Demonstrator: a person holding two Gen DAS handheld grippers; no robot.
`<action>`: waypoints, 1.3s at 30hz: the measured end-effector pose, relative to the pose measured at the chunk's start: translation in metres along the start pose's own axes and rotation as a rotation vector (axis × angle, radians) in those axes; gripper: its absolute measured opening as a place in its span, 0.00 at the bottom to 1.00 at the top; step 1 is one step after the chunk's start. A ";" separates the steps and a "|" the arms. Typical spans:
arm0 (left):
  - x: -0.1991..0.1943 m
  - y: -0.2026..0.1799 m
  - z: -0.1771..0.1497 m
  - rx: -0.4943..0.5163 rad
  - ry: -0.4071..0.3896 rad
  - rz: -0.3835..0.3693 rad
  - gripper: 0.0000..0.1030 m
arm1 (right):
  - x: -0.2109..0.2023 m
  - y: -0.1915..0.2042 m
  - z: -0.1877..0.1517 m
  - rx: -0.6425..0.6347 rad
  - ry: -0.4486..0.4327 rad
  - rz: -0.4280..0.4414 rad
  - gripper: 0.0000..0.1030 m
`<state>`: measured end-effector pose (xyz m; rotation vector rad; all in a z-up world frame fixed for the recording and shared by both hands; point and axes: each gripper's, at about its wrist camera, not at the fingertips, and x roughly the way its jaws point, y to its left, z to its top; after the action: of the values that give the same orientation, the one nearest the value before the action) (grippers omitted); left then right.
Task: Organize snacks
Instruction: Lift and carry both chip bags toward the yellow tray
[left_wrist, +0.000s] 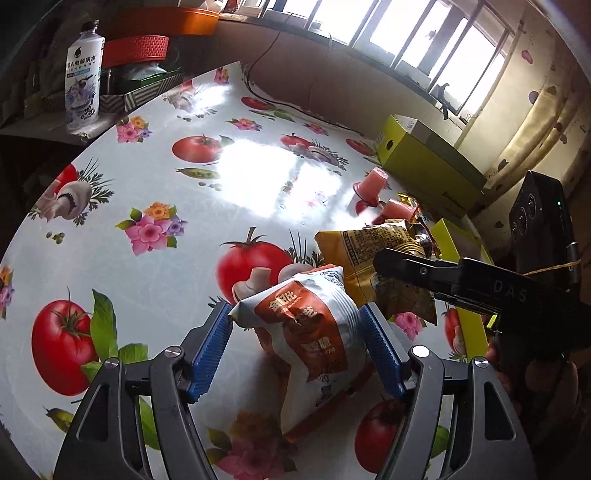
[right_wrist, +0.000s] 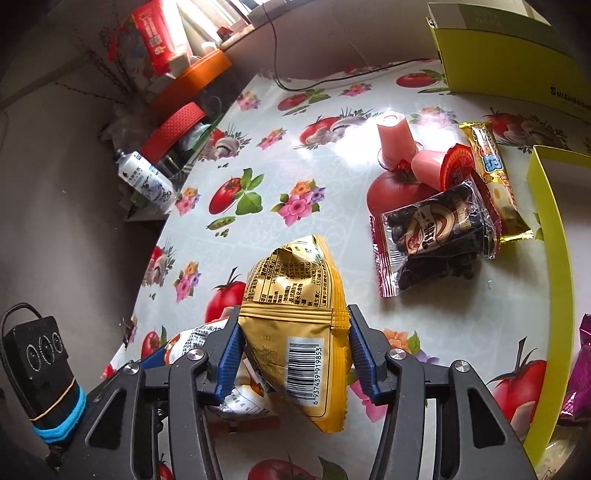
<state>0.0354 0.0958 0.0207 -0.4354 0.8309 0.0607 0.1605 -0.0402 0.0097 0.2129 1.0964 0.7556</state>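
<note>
I have a snack in each gripper. My left gripper (left_wrist: 297, 325) is closed on a white-and-orange snack packet (left_wrist: 314, 332), both blue pads pressing its sides while its lower end rests on the tomato-print tablecloth (left_wrist: 155, 177). My right gripper (right_wrist: 293, 334) squeezes a gold snack bag (right_wrist: 299, 325) just above the barcode, pads on both edges; the bag sits right beside the white packet, overlapping it in the right wrist view.

The rest waits at the far right: two pink jelly cups (right_wrist: 397, 142), a dark chocolate packet (right_wrist: 441, 230) and a yellow wafer bar (right_wrist: 495, 173), close to the open yellow-green box (right_wrist: 554, 229).

My worry is the air-filled bags: both grips are on puffy, slippery film, so a quick lift could let either slide out. The two grippers also work very close together, so swinging one towards the box could snag the other bag.
</note>
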 end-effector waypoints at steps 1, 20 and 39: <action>-0.003 0.000 -0.001 -0.005 -0.002 0.013 0.69 | -0.001 -0.001 0.000 0.000 -0.006 -0.004 0.47; 0.023 -0.007 -0.004 0.029 0.066 -0.015 0.58 | -0.039 -0.007 -0.018 -0.010 -0.086 -0.026 0.44; -0.011 -0.039 0.010 0.172 -0.042 0.031 0.55 | -0.100 -0.002 -0.042 -0.032 -0.187 -0.030 0.44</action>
<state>0.0438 0.0653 0.0480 -0.2590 0.7948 0.0263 0.1014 -0.1148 0.0621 0.2348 0.9084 0.7106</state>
